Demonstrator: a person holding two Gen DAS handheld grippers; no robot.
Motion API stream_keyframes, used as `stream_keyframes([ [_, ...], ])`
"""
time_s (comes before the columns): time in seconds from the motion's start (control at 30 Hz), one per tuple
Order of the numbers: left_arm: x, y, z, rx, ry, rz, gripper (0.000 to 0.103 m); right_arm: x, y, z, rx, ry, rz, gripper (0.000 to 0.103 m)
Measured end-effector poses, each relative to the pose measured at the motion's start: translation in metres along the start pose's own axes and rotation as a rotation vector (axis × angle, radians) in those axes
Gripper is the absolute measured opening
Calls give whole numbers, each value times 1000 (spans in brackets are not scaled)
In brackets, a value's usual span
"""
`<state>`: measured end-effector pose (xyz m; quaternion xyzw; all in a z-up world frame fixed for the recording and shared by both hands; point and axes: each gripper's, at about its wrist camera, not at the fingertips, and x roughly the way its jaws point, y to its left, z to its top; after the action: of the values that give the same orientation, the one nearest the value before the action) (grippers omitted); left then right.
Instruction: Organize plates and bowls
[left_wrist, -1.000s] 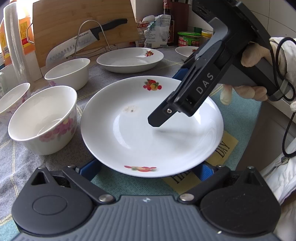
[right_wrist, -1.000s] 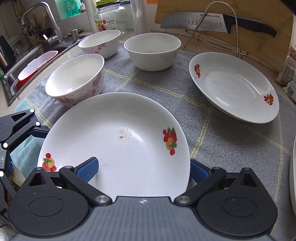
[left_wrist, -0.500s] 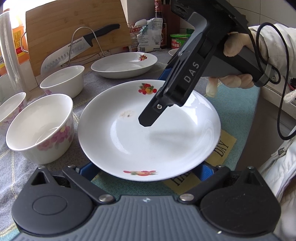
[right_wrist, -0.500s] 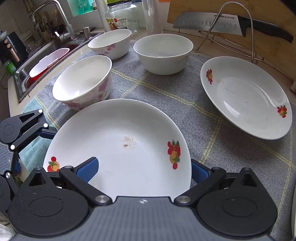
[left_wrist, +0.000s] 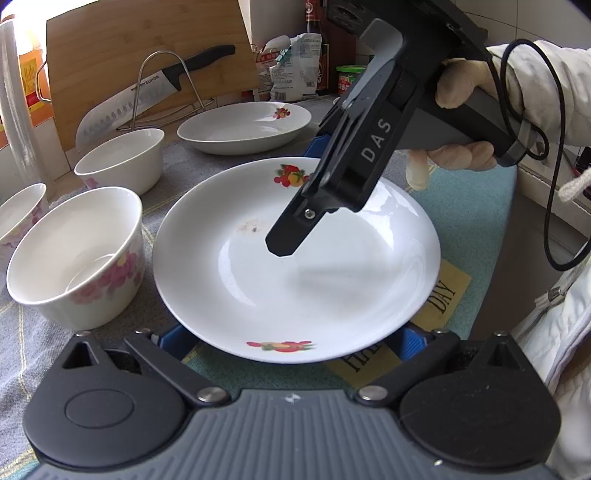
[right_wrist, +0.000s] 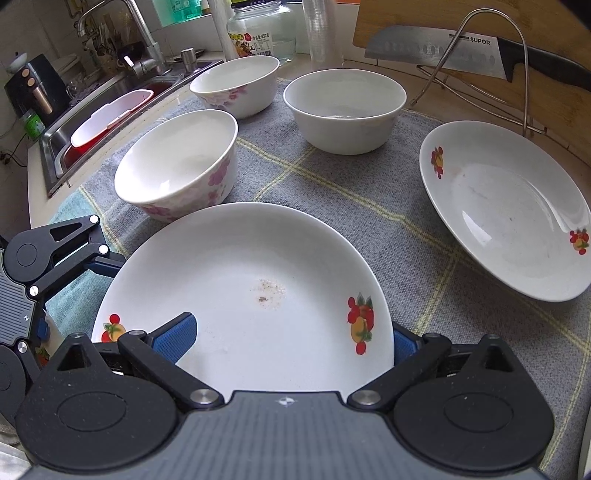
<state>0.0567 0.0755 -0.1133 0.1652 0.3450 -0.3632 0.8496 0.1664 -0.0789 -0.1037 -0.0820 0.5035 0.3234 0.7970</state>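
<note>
Sink (right_wrist: 110, 110) beyond bowls, right view only

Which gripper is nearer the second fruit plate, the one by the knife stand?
Right. The right gripper faces the second plate across the cloth; the left gripper sits farther, beyond the near plate.

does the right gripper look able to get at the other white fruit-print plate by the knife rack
Probably not yet: the right gripper is occupied with the near white fruit-print plate. The far fruit-print plate lies uncovered on the grey cloth.
</note>
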Motion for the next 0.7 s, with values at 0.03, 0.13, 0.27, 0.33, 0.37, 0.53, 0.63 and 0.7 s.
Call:
stream_keyframes([
  [0.03,0,0,0,0,0,-1,103,0,0,0,0,-1,3,103],
  [0.13,0,0,0,0,0,0,103,0,-2,1,5,-3,12,103],
  [0.27,0,1,0,2,-2,-3,103,1,-3,4,5,-5,18,103],
  [0.33,1,1,-1,4,-3,-3,103,2,-3,5,8,-3,23,103],
  [0.37,1,1,-1,4,-3,-4,103,1,-4,6,11,-3,26,103],
  [0.53,1,1,0,3,-3,-4,103,0,-6,5,22,-2,42,103],
  [0.63,0,1,0,3,-3,-6,103,0,-7,6,26,3,46,103],
  [0.7,0,1,0,2,-2,-6,103,0,-7,6,30,6,47,103],
])
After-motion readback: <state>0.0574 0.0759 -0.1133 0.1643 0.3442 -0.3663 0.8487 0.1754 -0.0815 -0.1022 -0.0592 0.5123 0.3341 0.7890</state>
